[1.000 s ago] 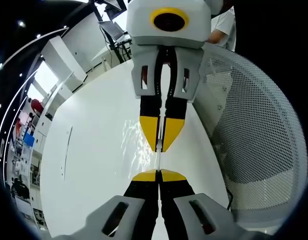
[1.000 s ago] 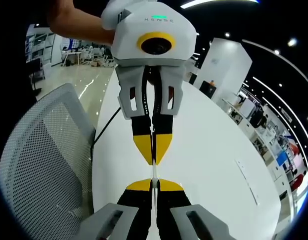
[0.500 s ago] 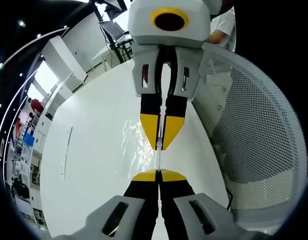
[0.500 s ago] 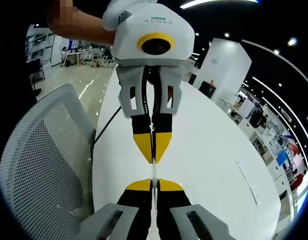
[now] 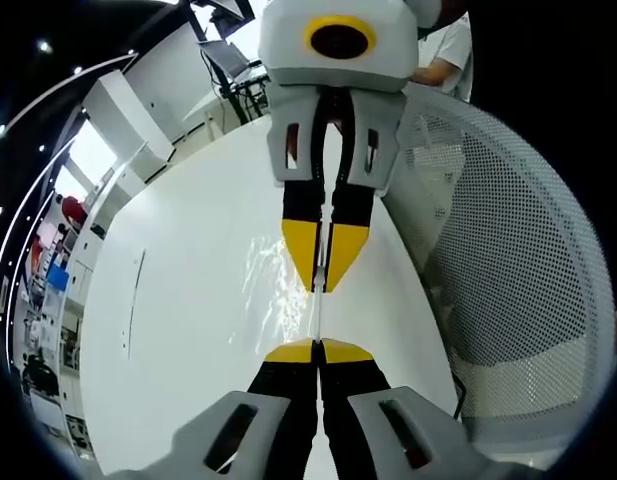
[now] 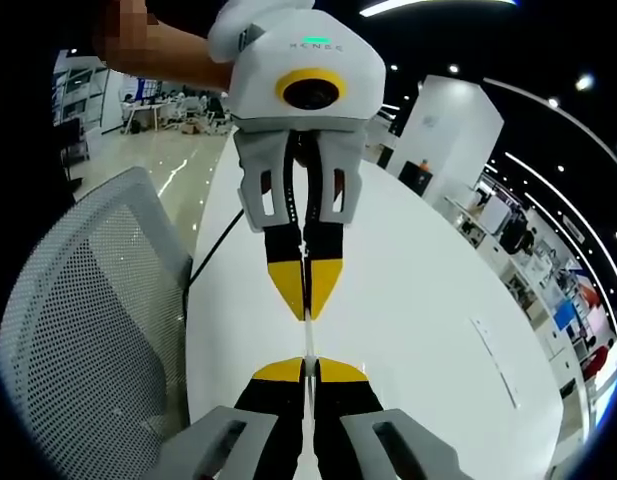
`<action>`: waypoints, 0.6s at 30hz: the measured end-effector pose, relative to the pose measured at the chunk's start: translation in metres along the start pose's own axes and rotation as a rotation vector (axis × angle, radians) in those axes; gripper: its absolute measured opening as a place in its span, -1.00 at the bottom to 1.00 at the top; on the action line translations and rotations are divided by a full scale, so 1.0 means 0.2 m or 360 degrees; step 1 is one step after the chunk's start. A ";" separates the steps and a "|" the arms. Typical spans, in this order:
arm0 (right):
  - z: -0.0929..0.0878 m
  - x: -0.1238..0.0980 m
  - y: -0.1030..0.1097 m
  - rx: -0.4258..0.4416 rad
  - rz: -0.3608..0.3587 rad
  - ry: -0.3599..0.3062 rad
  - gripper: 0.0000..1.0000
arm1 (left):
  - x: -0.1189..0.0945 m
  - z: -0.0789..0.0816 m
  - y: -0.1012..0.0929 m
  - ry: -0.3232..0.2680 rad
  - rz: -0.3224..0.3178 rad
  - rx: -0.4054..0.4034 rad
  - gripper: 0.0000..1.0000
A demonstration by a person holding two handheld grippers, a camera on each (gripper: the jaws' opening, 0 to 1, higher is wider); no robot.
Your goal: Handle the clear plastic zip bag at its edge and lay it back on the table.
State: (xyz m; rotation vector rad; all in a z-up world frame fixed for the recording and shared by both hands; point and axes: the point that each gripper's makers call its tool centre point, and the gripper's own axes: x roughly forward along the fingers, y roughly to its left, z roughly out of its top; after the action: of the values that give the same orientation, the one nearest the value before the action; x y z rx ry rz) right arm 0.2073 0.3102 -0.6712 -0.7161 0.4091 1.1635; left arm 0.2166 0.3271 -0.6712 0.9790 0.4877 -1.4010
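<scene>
The clear plastic zip bag (image 5: 317,316) is stretched edge-on between the two grippers, above the white table (image 5: 178,310). It reads as a thin pale strip, with glints of its film to the left. My left gripper (image 5: 316,352) is shut on its near edge. My right gripper (image 5: 318,284) comes down from the top of the left gripper view, shut on the far edge. The right gripper view mirrors this: the right gripper (image 6: 306,370) pinches the bag (image 6: 306,342), and the left gripper (image 6: 305,311) faces it, held by a person's hand (image 6: 158,55).
A white mesh chair (image 5: 508,260) stands close beside the table's edge, also seen as the mesh chair (image 6: 78,330). A dark cable (image 6: 210,255) runs off the table (image 6: 428,310). A person in a white shirt (image 5: 448,50) stands behind. Shelves and desks lie far off.
The facing gripper has drawn back slightly in both views, so the strip of bag between the two sets of tips is a little longer. Both stay shut.
</scene>
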 end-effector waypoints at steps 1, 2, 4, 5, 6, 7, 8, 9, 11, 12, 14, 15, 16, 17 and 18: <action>0.00 0.00 0.00 0.0001 -0.0001 0.0000 -1.00 | 0.00 0.00 0.00 0.0000 0.0000 -0.0002 -1.00; 0.00 0.00 0.00 0.0001 -0.0001 0.0000 -1.00 | 0.00 0.00 0.00 0.0000 0.0001 -0.0003 -1.00; 0.00 -0.01 0.00 0.0002 -0.0002 0.0000 -1.00 | 0.00 -0.01 0.00 0.0001 0.0002 -0.0003 -1.00; 0.00 -0.01 0.00 0.0003 -0.0002 0.0001 -1.00 | 0.00 -0.01 0.00 0.0002 0.0002 -0.0003 -1.00; -0.01 -0.01 0.00 0.0003 -0.0002 0.0002 -1.00 | 0.00 -0.01 0.00 0.0004 0.0002 -0.0002 -1.00; -0.01 -0.01 0.00 0.0002 -0.0002 0.0002 -1.00 | -0.01 -0.01 0.00 0.0004 0.0003 -0.0002 -1.00; -0.01 -0.01 0.00 0.0005 -0.0001 0.0002 -1.00 | -0.01 -0.01 0.00 0.0005 0.0003 -0.0003 -1.00; 0.00 -0.01 0.00 0.0003 -0.0002 0.0002 -1.00 | -0.01 -0.01 0.00 0.0004 0.0003 -0.0005 -1.00; 0.00 -0.01 0.00 0.0004 -0.0002 0.0001 -1.00 | -0.01 -0.01 0.00 0.0004 0.0004 -0.0006 -1.00; 0.00 -0.01 0.00 0.0004 -0.0003 0.0001 -1.00 | -0.01 -0.01 0.00 0.0004 0.0005 -0.0006 -1.00; 0.00 -0.02 0.00 0.0005 -0.0003 0.0000 -1.00 | -0.01 -0.01 0.00 0.0005 0.0005 -0.0008 -1.00; 0.00 -0.02 0.00 0.0005 -0.0003 0.0001 -1.00 | -0.01 -0.01 0.00 0.0006 0.0006 -0.0008 -1.00; 0.00 -0.02 0.00 0.0006 -0.0003 0.0001 -1.00 | -0.01 -0.01 0.00 0.0006 0.0006 -0.0008 -1.00; -0.01 -0.02 0.00 0.0004 -0.0003 0.0001 -1.00 | -0.01 -0.02 0.00 0.0006 0.0006 -0.0010 -1.00; -0.01 -0.02 0.00 0.0005 -0.0004 0.0001 -1.00 | -0.02 -0.02 0.00 0.0006 0.0007 -0.0010 -1.00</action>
State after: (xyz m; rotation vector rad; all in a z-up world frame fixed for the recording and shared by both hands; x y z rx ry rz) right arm 0.2061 0.3068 -0.6697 -0.7139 0.4107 1.1603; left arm 0.2169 0.3317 -0.6706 0.9775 0.4923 -1.3933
